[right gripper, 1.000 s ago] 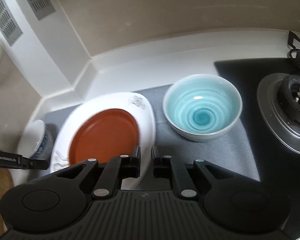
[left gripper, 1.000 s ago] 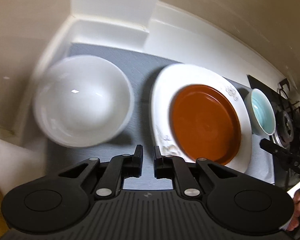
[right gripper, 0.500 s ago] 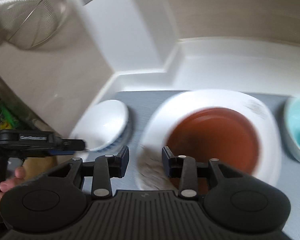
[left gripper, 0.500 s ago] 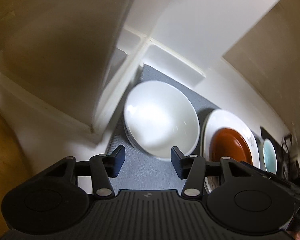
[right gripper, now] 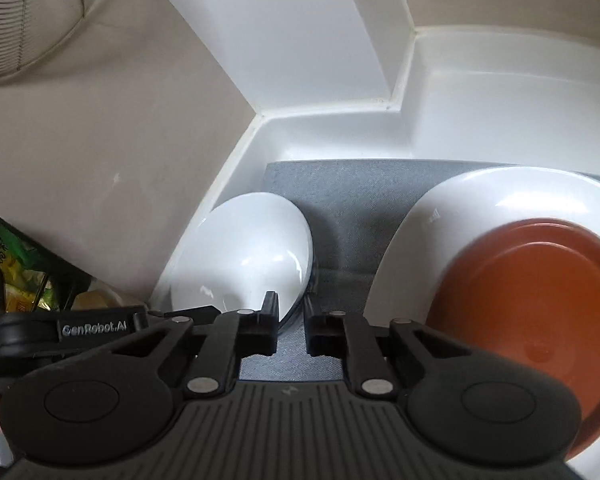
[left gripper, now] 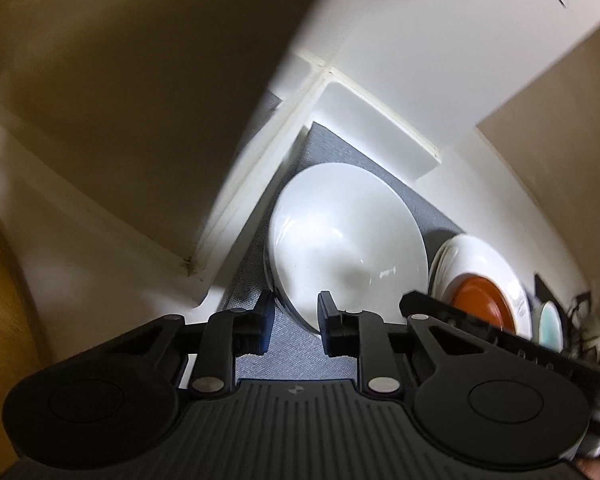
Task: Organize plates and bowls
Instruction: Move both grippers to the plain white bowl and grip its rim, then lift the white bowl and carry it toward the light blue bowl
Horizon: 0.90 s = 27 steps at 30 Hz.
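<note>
A white bowl [left gripper: 348,240] sits on a grey mat [left gripper: 296,352] in the counter corner; it also shows in the right wrist view [right gripper: 244,256]. My left gripper [left gripper: 294,320] is open, its jaws either side of the bowl's near rim. My right gripper [right gripper: 292,322] is open, its jaws at the bowl's right rim. An orange plate [right gripper: 532,308] lies on a large white plate [right gripper: 480,196] to the right. A pale blue bowl [left gripper: 550,324] stands beyond them.
White backsplash walls [right gripper: 340,68] close the corner behind the bowl. A wire strainer [right gripper: 24,12] hangs at upper left. Packets [right gripper: 12,276] lie at the left. A stove burner [left gripper: 580,312] is at the far right.
Both grippers have moved in on the white bowl. The left jaws have narrowed around its rim. The right gripper has swung left, away from the orange plate.
</note>
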{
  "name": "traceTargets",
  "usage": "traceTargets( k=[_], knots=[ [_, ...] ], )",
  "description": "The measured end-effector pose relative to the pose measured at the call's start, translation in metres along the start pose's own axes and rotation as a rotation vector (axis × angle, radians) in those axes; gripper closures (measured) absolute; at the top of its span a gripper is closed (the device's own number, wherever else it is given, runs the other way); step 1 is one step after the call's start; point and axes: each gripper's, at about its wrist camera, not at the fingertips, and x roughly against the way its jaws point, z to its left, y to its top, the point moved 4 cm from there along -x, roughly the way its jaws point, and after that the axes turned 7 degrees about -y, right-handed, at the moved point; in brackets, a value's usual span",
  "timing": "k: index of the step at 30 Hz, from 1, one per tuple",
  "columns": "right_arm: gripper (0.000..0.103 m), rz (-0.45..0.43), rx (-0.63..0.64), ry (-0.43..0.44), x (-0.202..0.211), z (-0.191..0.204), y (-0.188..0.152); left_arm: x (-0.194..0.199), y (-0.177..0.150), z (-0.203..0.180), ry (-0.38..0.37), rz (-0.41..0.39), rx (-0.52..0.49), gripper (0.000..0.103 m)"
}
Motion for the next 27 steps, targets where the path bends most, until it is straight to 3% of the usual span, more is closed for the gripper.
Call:
traceTargets(
  k=[5, 9, 11, 13, 17, 20, 23, 27],
  knots=[
    [0.091, 0.033, 0.071, -0.02, 0.015, 0.008, -0.012, 0.003, -0.015, -0.004, 0.025, 0.068, -0.006, 0.077],
    [0.092, 0.057, 0.081, -0.015, 0.026, 0.005, -0.03, 0.009, -0.028, -0.003, -0.007, 0.107, -0.018, 0.077],
    [0.09, 0.05, 0.082, -0.015, 0.028, 0.003, -0.034, 0.01, -0.023, 0.002, -0.026, 0.097, -0.007, 0.077],
    [0.089, 0.046, 0.072, -0.011, 0.028, 0.002, -0.033, 0.01, -0.014, 0.007, 0.022, 0.063, -0.031, 0.076],
    [0.085, 0.037, 0.079, -0.03, 0.023, 0.003, -0.027, 0.0, 0.002, 0.022, 0.02, 0.047, 0.012, 0.077],
    [0.087, 0.039, 0.074, -0.026, 0.023, 0.004, -0.026, 0.0, 0.001, 0.024, -0.031, 0.075, 0.024, 0.092],
    [0.089, 0.046, 0.106, -0.014, 0.031, 0.008, -0.03, 0.007, -0.008, 0.015, 0.02, 0.066, -0.065, 0.091],
    [0.088, 0.062, 0.12, -0.016, 0.031, 0.004, -0.034, 0.005, -0.012, 0.016, -0.027, 0.072, -0.05, 0.089]
  ],
)
